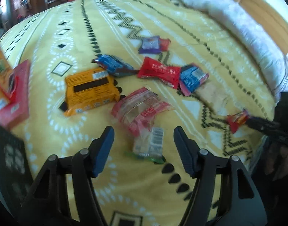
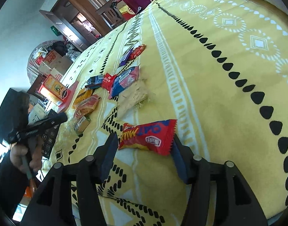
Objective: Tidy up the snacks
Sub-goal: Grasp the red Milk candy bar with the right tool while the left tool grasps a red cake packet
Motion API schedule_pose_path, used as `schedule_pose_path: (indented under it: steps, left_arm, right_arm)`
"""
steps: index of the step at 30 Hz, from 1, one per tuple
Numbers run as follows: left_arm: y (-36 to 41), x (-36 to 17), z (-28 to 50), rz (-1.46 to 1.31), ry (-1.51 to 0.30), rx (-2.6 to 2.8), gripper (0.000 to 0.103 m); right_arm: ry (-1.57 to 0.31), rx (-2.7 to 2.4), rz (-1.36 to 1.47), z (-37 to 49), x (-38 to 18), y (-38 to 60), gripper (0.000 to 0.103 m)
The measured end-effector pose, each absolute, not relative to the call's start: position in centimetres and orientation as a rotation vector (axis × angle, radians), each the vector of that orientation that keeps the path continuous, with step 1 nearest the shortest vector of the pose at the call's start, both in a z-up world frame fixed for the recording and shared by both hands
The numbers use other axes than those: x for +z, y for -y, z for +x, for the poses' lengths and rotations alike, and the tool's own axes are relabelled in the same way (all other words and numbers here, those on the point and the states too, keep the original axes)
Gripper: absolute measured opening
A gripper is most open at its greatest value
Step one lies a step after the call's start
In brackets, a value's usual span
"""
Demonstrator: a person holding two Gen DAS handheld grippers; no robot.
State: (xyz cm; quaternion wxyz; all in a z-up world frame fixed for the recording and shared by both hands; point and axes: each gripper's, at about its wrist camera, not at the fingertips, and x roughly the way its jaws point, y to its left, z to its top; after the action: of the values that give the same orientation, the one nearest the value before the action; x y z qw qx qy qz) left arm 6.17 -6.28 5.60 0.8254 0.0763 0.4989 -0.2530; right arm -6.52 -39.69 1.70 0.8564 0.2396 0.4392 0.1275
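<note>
Low in the right wrist view, a red crinkle-edged foil packet [image 2: 148, 138] reading "OAT MILK" lies unheld on the yellow patterned bedspread [image 2: 210, 86] between the parted right gripper [image 2: 144, 156], while the left gripper [image 1: 144, 148], half-open and empty, hovers over a clear barcoded packet [image 1: 149, 143].

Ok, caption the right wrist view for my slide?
Open right gripper over a red oat milk packet lying on the yellow bedspread.

Only the red snack packet [image 2: 149, 137] reads — "OAT MILK", printed upside down.
</note>
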Motion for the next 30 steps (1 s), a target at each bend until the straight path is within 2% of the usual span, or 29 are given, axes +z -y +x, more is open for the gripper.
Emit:
schedule_pose_path:
  steps: [4, 9, 14, 16, 17, 19, 21, 23, 30]
  left_arm:
    - [7.5, 5.7, 6.7, 0.253, -0.980, -0.493, 0.068]
    - [9.4, 6.3, 7.0, 0.365, -0.905, -0.574, 0.084]
    - [10.0, 3.7, 8.9, 0.429, -0.972, -0.581, 0.086]
    - [9.8, 3.1, 9.3, 0.423, -0.991, -0.572, 0.085]
    - [9.7, 2.9, 9.3, 0.424, -1.002, -0.564, 0.083]
    - [9.8, 2.7, 9.2, 0.430, -1.016, -0.541, 0.063]
    - [9.6, 3.0, 8.9, 0.411, -1.014, -0.536, 0.054]
    - [9.3, 3.4, 8.4, 0.398, -1.004, -0.526, 0.051]
    - [7.0, 7.1, 5.6, 0.296, -0.937, -0.497, 0.050]
  right_arm:
    - [-0.926, 0.278, 0.482, -6.9, 2.1, 39.3, 0.061]
    - [-0.939, 0.275, 0.469, -7.3, 2.4, 39.2, 0.061]
    - [-0.945, 0.265, 0.454, -7.6, 2.8, 39.4, 0.062]
    - [-0.949, 0.265, 0.455, -7.9, 2.9, 39.4, 0.066]
    - [-0.950, 0.265, 0.450, -8.1, 3.0, 39.3, 0.067]
    - [-0.945, 0.268, 0.448, -8.3, 3.3, 39.2, 0.071]
    - [-0.944, 0.270, 0.433, -8.4, 3.5, 39.0, 0.071]
    - [-0.947, 0.280, 0.411, -8.3, 3.9, 38.6, 0.071]
    - [-0.966, 0.299, 0.213, -7.5, 6.8, 37.0, 0.073]
